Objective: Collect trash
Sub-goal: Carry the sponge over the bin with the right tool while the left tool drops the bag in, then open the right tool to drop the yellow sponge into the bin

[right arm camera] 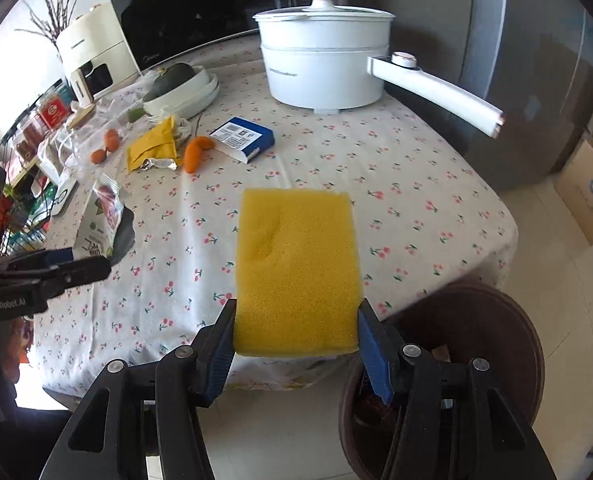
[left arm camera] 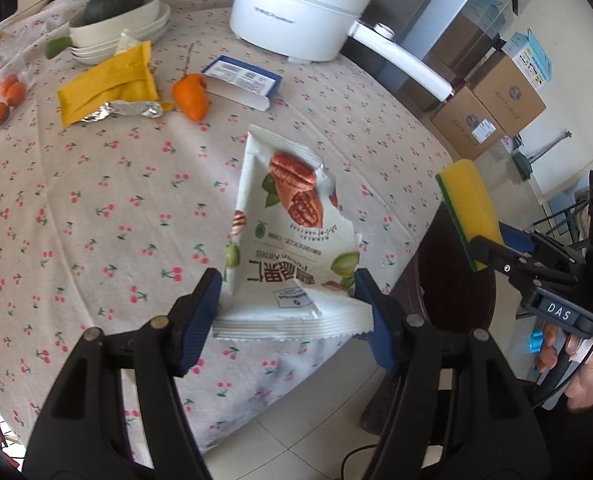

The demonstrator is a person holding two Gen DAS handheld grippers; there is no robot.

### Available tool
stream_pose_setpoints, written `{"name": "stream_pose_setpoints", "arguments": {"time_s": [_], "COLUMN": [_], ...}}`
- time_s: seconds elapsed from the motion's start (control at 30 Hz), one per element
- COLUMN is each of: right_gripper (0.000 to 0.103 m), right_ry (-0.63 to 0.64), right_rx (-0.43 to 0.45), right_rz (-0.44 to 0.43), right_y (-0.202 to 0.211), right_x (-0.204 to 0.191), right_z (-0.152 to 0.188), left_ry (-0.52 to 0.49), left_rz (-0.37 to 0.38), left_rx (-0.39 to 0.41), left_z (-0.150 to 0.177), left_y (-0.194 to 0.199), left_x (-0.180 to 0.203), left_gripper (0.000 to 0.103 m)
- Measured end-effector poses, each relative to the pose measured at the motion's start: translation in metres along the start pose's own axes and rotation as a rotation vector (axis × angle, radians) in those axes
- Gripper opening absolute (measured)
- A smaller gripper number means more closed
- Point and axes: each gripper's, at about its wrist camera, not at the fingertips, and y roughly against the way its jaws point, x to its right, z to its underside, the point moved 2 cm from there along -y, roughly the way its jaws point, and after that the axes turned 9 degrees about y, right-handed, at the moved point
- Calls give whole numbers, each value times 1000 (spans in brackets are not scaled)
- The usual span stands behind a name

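Note:
My left gripper [left arm camera: 288, 308] is shut on a white pecan snack wrapper [left arm camera: 292, 236] and holds it above the table's near edge; the wrapper also shows in the right wrist view [right arm camera: 100, 220]. My right gripper [right arm camera: 296, 336] is shut on a yellow sponge [right arm camera: 296, 272] with a green back, held over the table edge; the sponge also shows in the left wrist view [left arm camera: 470, 216]. A dark brown round bin [right arm camera: 496, 320] stands on the floor below the table edge, also in the left wrist view [left arm camera: 452, 280]. A yellow packet with foil [left arm camera: 108, 88] lies further back.
On the cherry-print tablecloth [left arm camera: 96, 200] are an orange peel [left arm camera: 192, 96], a blue-and-white box [left arm camera: 242, 80], small oranges [left arm camera: 6, 98], stacked white bowls with a squash [left arm camera: 116, 20] and a white electric pot [left arm camera: 300, 8] whose handle juts right. Cardboard boxes [left arm camera: 492, 108] stand on the floor.

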Motion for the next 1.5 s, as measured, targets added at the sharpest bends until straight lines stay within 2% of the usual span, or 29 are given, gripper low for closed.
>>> {"name": "stream_pose_setpoints", "arguments": {"time_s": [0.23,0.5,0.63,0.97,1.07,1.1,1.17,1.2,1.37,1.5], "right_gripper": [57,58,58,58,58,58,58,58,58,58], "right_ry": [-37,-58,-114,-203,-213,-216,-223,-227,-233,-229], "right_rx": [15,-45,-62,-78,-96,-101,-108,-109,-107,-105], "right_rz": [21,75,84,119,124,125,128,129,127,122], "right_y": [28,31,34,45,42,42,41,40,41,40], "right_x": [32,70,95,142,150,152,157,158,163,160], "right_z": [33,89,114,151,158,160,162,163,164,160], "left_ry": [-63,-140,-167,-285,-309,-320,-334,-336,-327,-266], "left_rz": [38,101,140,156,152,146,128,117,77,51], "left_rx": [-32,-55,-78,-134,-147,-145,-139,-125,-87,-50], "left_z": [18,36,43,64,68,69,72,72,66,59], "left_y": [-23,-43,-58,-97,-105,-107,-109,-109,-102,-94], "left_x": [50,105,129,176,185,187,190,190,179,158], "left_gripper": [68,68,68,68,74,80,99,102,102,103]}}
